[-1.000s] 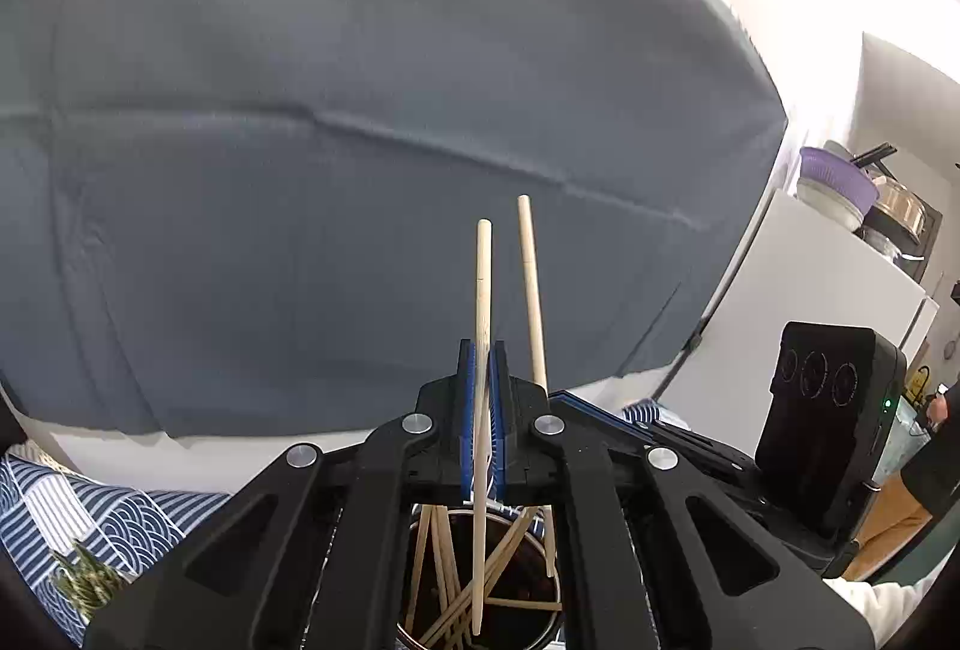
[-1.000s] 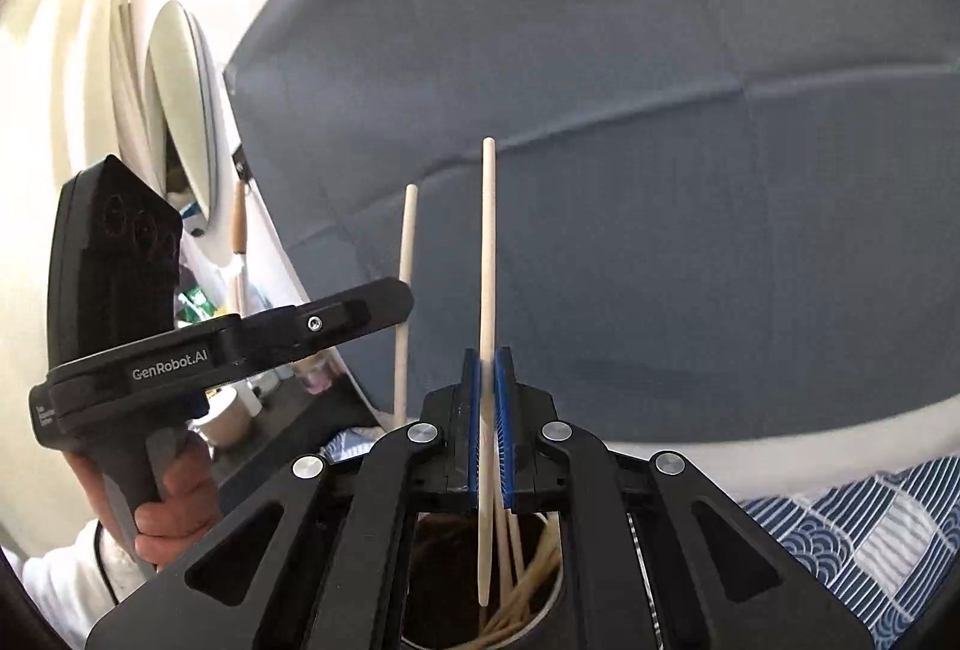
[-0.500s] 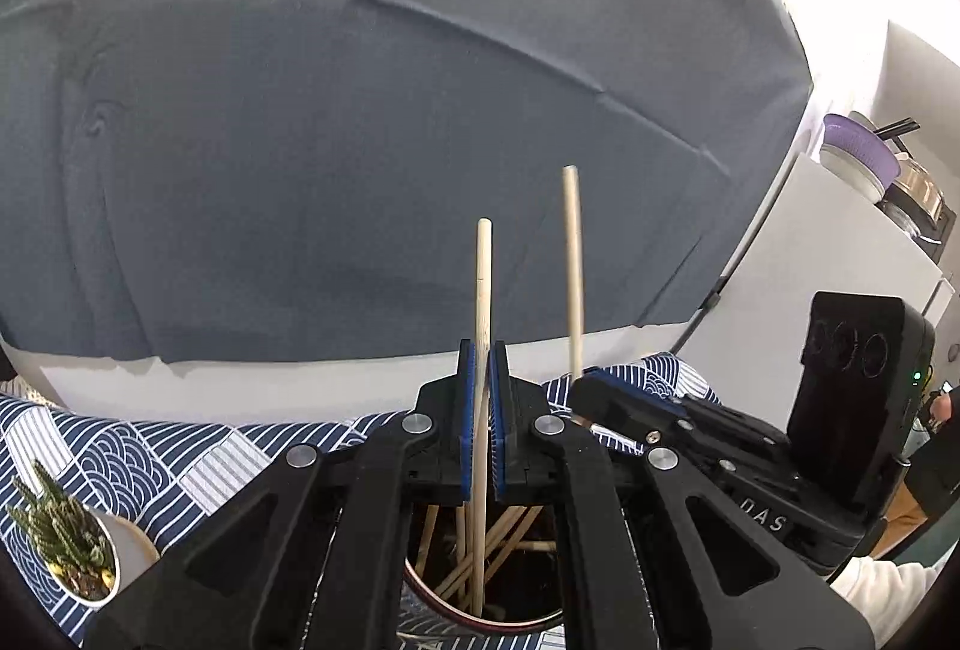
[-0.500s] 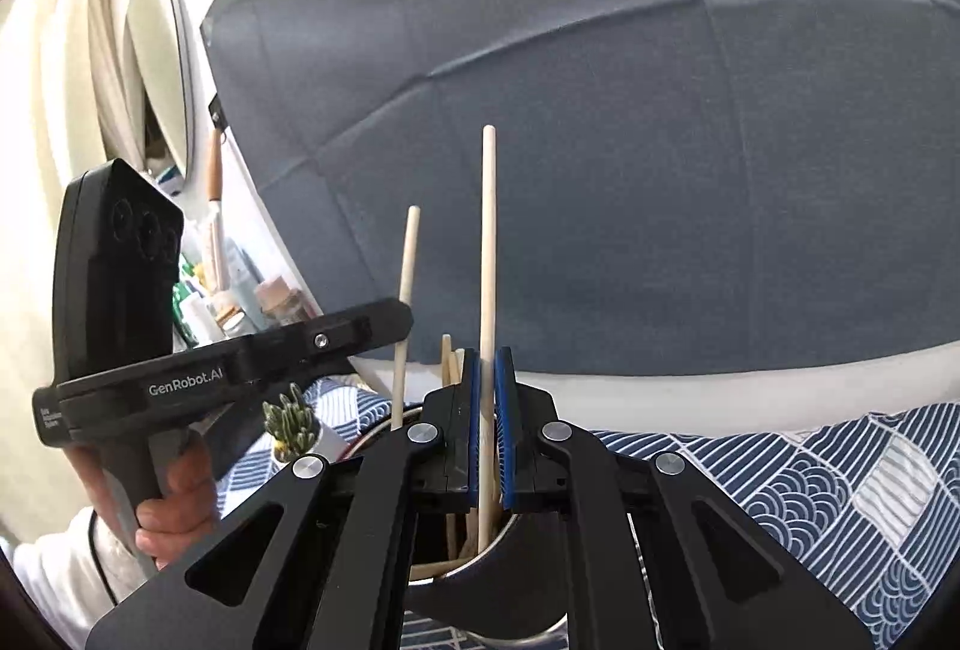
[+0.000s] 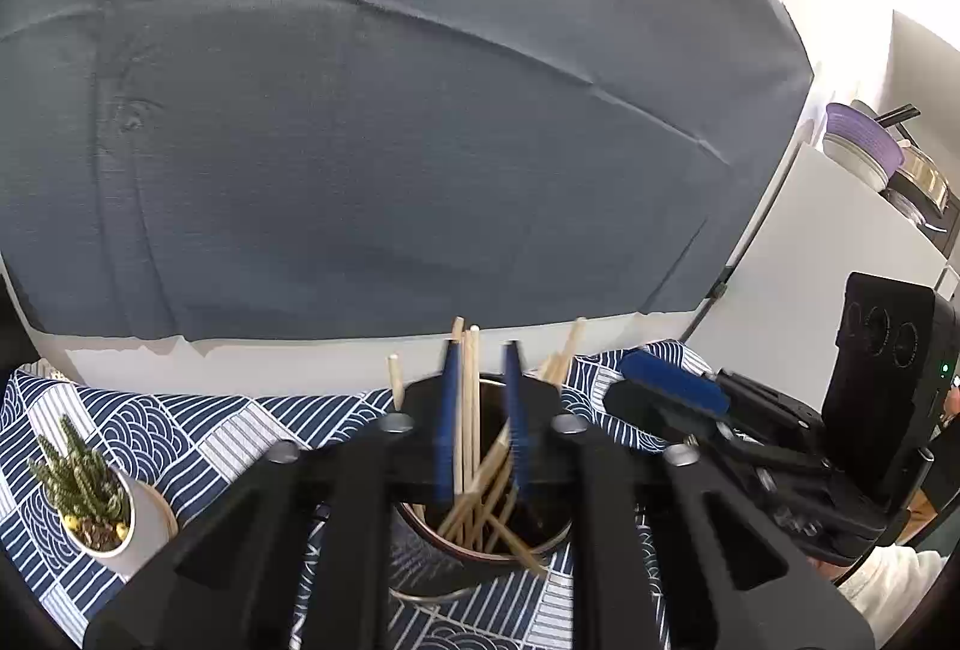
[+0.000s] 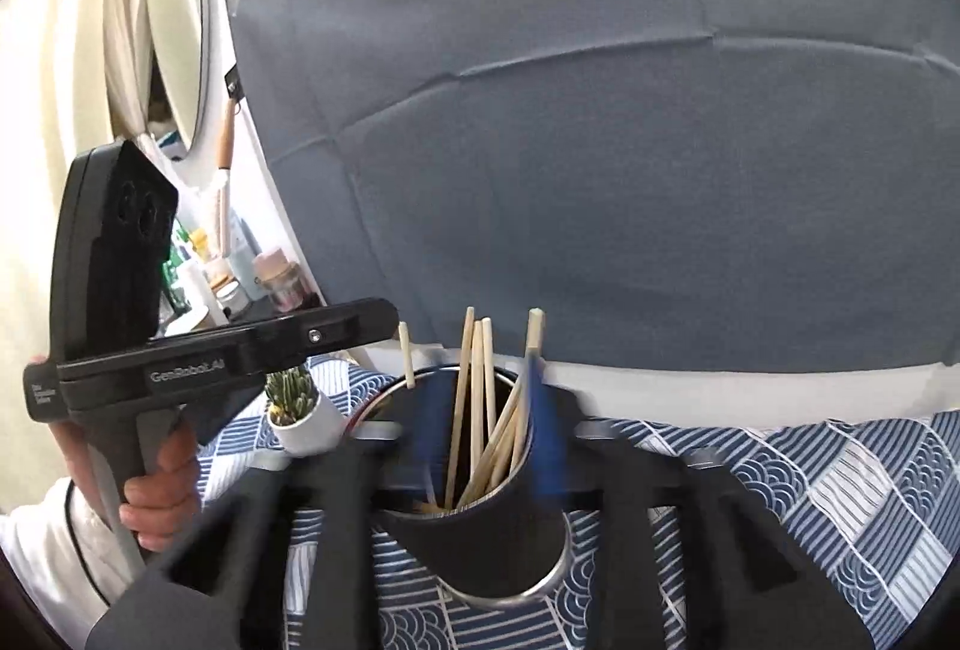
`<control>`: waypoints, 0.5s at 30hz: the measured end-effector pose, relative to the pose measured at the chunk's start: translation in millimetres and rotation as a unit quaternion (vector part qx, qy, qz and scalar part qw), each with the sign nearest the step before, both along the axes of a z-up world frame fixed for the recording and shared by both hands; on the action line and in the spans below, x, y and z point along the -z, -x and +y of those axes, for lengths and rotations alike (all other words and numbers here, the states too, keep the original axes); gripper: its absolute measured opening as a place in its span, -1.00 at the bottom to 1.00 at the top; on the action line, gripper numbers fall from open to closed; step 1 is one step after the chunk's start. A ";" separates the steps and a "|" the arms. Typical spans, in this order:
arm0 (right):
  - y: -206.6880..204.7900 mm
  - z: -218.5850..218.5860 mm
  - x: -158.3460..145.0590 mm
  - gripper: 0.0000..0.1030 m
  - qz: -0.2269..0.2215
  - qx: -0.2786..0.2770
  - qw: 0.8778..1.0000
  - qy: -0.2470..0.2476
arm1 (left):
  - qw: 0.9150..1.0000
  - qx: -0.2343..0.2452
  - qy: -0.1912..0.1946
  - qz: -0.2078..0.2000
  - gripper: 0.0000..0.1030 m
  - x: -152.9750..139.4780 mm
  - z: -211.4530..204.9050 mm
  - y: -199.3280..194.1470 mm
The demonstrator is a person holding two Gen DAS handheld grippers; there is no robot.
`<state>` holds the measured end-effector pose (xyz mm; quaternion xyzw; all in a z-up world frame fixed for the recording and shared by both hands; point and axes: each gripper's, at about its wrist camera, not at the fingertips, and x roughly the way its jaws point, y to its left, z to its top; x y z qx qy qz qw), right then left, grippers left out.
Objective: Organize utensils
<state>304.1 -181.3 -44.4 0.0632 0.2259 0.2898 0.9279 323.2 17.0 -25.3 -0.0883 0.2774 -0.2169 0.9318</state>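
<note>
A dark metal cup [image 5: 429, 566] stands on the patterned cloth, holding several wooden chopsticks [image 5: 468, 392]. My left gripper [image 5: 480, 410] hovers just over its mouth. Its jaws are opening, and two chopsticks stand loose between the blue pads [image 5: 447, 410], their lower ends down in the cup. In the right wrist view, the same cup [image 6: 480, 548] sits under my right gripper [image 6: 486, 431]. Its blurred jaws are opening too, with the chopsticks [image 6: 477, 380] standing free between them. The left gripper's finger [image 6: 336, 332] reaches in from the left, held by a hand [image 6: 156, 494].
A small cactus in a white pot [image 5: 90, 494] [image 6: 294, 401] stands left of the cup on the blue-and-white tablecloth [image 5: 210, 428]. A grey backdrop [image 5: 420, 110] hangs behind. A white cabinet [image 5: 840, 260] with bowls is at the right, and a cluttered shelf [image 6: 240, 278] at the left.
Both grippers have sunk toward the cup and gone from shut to open. The chopstick each one held has dropped into the cup among the others.
</note>
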 end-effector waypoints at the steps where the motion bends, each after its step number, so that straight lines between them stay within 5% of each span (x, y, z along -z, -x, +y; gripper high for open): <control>1: 5.2 -1.6 -1.7 -0.11 -0.003 0.003 1.000 0.001 | 1.000 -0.002 -0.001 -0.002 -0.38 -1.6 -0.2 4.8; 7: 28.8 -3.7 -8.4 0.21 -0.003 0.005 1.000 0.024 | 1.000 -0.023 0.005 0.002 0.15 -3.3 3.4 27.2; 15: 64.0 -3.7 -11.9 0.59 -0.002 0.013 0.999 0.047 | 0.998 -0.058 0.005 0.013 0.55 2.2 13.3 63.4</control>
